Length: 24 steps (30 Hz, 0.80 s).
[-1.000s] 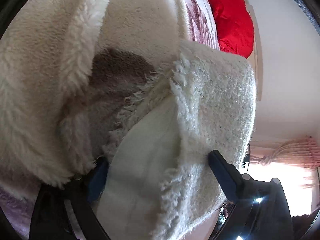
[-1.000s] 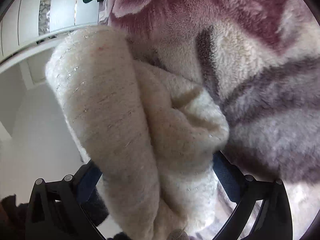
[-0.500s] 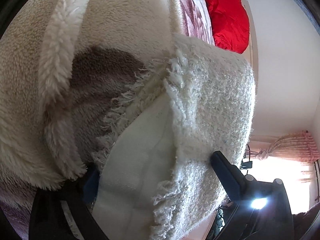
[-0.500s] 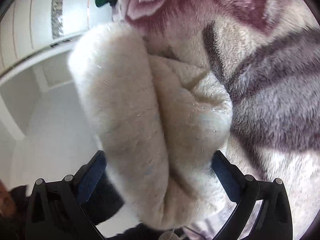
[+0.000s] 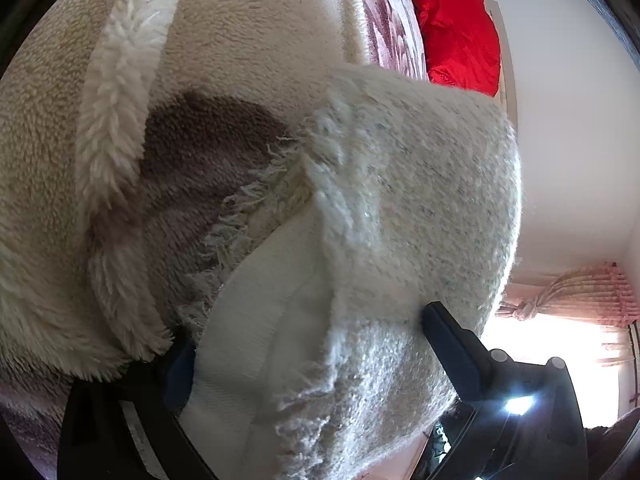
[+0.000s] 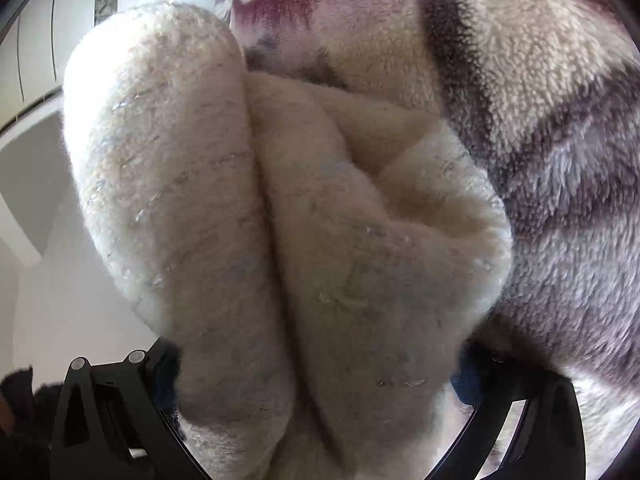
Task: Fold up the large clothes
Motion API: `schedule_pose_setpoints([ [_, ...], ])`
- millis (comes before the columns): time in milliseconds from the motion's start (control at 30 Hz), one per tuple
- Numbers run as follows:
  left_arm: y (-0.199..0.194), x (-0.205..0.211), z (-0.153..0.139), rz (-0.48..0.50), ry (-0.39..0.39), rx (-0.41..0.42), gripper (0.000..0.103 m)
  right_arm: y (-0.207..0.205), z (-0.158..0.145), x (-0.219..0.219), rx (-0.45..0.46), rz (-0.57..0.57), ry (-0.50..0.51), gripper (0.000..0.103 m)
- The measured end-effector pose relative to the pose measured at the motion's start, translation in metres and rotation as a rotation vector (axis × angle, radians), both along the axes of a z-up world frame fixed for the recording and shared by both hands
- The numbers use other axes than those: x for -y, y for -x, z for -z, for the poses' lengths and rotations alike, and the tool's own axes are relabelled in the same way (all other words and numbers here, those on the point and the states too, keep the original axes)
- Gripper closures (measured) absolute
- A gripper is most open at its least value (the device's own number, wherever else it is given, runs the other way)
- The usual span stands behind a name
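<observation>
A thick cream woolly garment (image 5: 420, 200) with a frayed edge and smooth white lining fills the left wrist view. My left gripper (image 5: 308, 344) is shut on a fold of it, fabric bulging between the two dark fingers. In the right wrist view the same cream garment (image 6: 280, 220) hangs bunched in two fat folds, and my right gripper (image 6: 320, 372) is shut on it; both fingers are mostly buried under the fabric. A plush blanket (image 6: 540, 100) with cream, purple and dark grey patterning lies just beyond both grippers.
The fleecy blanket (image 5: 240, 40) covers the surface under the garment. A red cloth item (image 5: 456, 28) lies at the far end near a white wall. Pink curtains (image 5: 572, 292) hang by a bright window. White cupboard doors (image 6: 40, 40) stand at left in the right wrist view.
The right gripper's bundle has come closer to the blanket and now fills more of the view. The left gripper's hold is nearly unchanged, with the garment shifted slightly.
</observation>
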State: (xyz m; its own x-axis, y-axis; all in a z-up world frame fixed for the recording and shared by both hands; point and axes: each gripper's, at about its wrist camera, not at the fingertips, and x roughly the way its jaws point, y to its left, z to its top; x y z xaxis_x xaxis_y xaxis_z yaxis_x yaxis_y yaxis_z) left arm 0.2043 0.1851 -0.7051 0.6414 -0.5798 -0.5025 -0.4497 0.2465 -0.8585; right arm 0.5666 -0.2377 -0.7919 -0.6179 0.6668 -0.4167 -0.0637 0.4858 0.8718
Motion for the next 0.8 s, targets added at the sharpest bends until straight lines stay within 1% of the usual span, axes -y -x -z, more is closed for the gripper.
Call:
schedule_pose_setpoints([
  [33,0.001,0.0,0.0,-0.003,0.003,0.002,0.002,0.005,-0.004,0.006,0.005,0.027,-0.003,0.002],
  [67,0.001,0.0,-0.001,-0.005,0.005,0.005,0.002,0.008,-0.01,0.01,0.018,0.055,0.003,0.009],
  [100,0.004,-0.001,-0.002,-0.004,0.006,0.006,0.002,0.014,-0.015,0.019,0.021,0.079,0.008,0.013],
  [167,0.004,0.0,-0.006,-0.001,0.009,0.013,0.002,0.023,-0.026,0.028,0.042,0.153,0.014,0.023],
  [233,0.001,0.0,-0.009,0.01,0.003,0.016,0.002,0.028,-0.032,0.044,0.054,0.25,0.015,0.026],
  [267,0.0,0.001,-0.01,0.012,0.001,0.017,0.002,0.032,-0.034,0.053,0.057,0.3,0.008,0.027],
  [300,-0.002,0.002,-0.011,0.016,-0.005,0.013,0.002,0.035,-0.035,0.058,0.057,0.324,0.0,0.027],
  [333,-0.004,0.003,-0.012,0.02,-0.012,0.014,0.002,0.04,-0.03,0.063,0.053,0.36,-0.006,0.027],
  [367,-0.006,0.004,-0.014,0.026,-0.021,0.019,0.005,0.046,-0.021,0.068,0.035,0.386,-0.02,0.027],
  [400,-0.008,0.004,-0.017,0.029,-0.032,0.021,0.017,0.053,-0.023,0.066,0.038,0.403,-0.025,0.027],
  [433,-0.009,0.005,-0.02,0.036,-0.034,0.034,0.021,0.056,-0.023,0.076,0.035,0.41,-0.033,0.027],
  [467,-0.011,0.004,-0.024,0.039,-0.044,0.038,0.023,0.058,-0.024,0.08,0.04,0.416,-0.041,0.027],
  [533,-0.016,0.003,-0.027,0.041,-0.027,0.048,0.025,0.063,-0.026,0.095,0.04,0.422,-0.05,0.027],
  [600,-0.02,0.001,-0.03,0.039,-0.005,0.064,0.025,0.066,-0.032,0.1,0.047,0.423,-0.061,0.027],
  [667,-0.027,0.003,-0.04,0.057,-0.006,0.086,0.025,0.067,-0.046,0.114,0.065,0.423,-0.083,0.027],
  [700,-0.03,0.001,-0.042,0.061,-0.004,0.092,0.025,0.064,-0.052,0.115,0.07,0.416,-0.099,0.028],
  [800,-0.044,0.0,-0.059,0.068,-0.003,0.122,0.025,0.058,-0.062,0.114,0.073,0.441,-0.125,0.028],
])
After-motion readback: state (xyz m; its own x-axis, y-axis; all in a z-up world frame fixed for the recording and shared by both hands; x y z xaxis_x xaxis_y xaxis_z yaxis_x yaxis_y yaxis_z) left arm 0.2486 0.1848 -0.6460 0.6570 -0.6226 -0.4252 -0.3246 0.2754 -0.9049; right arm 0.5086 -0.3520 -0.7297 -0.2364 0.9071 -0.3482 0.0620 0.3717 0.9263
